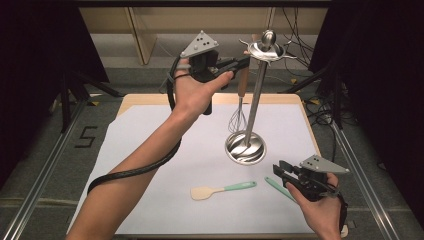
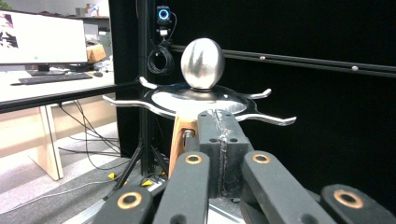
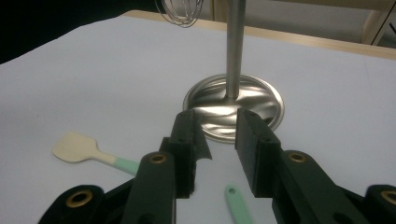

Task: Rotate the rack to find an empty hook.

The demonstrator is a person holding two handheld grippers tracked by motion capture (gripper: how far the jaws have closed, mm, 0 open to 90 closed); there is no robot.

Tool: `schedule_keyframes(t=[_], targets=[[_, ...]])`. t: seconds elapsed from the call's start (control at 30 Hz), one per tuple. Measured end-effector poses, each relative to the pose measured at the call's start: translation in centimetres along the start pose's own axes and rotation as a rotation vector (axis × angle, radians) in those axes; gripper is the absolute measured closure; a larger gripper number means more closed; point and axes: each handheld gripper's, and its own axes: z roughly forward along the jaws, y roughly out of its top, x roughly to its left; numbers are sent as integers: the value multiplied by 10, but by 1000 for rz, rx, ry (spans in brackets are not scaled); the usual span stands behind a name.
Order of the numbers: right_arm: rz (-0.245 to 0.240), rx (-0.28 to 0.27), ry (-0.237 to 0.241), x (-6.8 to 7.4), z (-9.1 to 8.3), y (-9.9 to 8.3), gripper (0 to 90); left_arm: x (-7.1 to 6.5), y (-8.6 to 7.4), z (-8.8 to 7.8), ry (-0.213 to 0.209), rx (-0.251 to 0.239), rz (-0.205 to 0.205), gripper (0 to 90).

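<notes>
- We reckon the step in hand is hanging the whisk (image 1: 239, 109) on the utensil stand (image 1: 255, 95): left hand-held gripper (image 1: 241, 63) is up at the hook ring, jaws pressed together on the whisk's wooden handle (image 2: 181, 135), just under the ring & its ball knob (image 2: 202, 57).
- Whisk hangs upright beside the pole, wire head above the stand's base (image 1: 245, 148), clear of the counter (image 1: 150, 150). Can't tell if its loop sits on a hook yet.
- Next move, as we judge it: settle the handle's end on a hook, then ease the jaws apart w/o swinging the whisk.
- Right hand-held gripper (image 3: 219, 135) rests low at the counter's near right, jaws spread, nothing btwn them; a green handle (image 3: 237, 203) lies just below them.
- Green-handled spatula (image 1: 220, 190) lies flat to its left, well apart from the stand's hooks.
</notes>
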Motion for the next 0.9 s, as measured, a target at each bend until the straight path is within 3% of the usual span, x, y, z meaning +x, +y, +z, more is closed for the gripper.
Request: schedule_keyframes(t=[0.1, 0.13, 0.37, 0.4, 0.7, 0.77, 0.8, 0.9], targets=[[1, -1, 0, 0, 0, 0, 689, 1, 0, 0, 9, 0, -2, 891], [37, -2, -3, 2, -1, 0, 688, 2, 0, -1, 12, 3, -2, 890], [19, -5, -6, 0, -1, 0, 680, 2, 0, -4, 12, 6, 8, 869], [-16, -12, -19, -3, -1, 0, 677, 2, -1, -5, 12, 8, 9, 851], [-16, -3, -22, -5, -1, 0, 670, 2, -15, -30, 10, 20, 41, 560], [-17, 0, -24, -5, -2, 0, 668, 5, -25, -45, 33, 32, 28, 501], [31, 6, -10, -2, -2, -1, 667, 7, -30, -50, 51, 41, 13, 478], [15, 3, -14, -5, -2, -1, 666, 11, -38, -59, 74, 46, -12, 435]])
